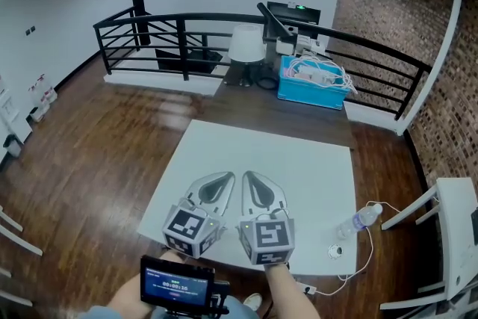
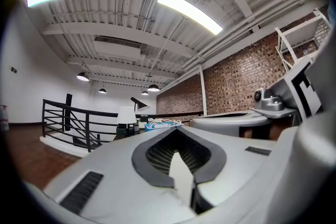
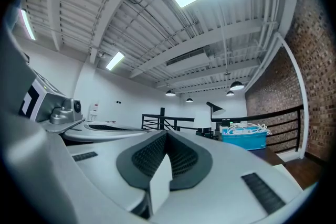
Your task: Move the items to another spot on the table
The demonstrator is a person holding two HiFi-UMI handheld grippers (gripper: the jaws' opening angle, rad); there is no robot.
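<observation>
Basically, both tongs sit side by side over the near edge of the white table point(image 1: 299, 160), pointing away from the person. Left gripper point(image 1: 226, 178): jaws pressed together, nothing btwn them. Right gripper point(image 1: 249, 177): same, tips meeting, empty. Which items are meant can't be told; the strip of tabletop under the grippers & their marker cubes is hidden. Clear bottle point(image 1: 360, 221) lies on the wood floor just off the table's right edge, w/ a white cable point(image 1: 357, 259) looping near it. Beyond the table, a blue box point(image 1: 310, 90) of cords sits on a dark desk by the black railing point(image 1: 187, 30). Small screen point(image 1: 178, 286) at bottom edge, print too small to read.
</observation>
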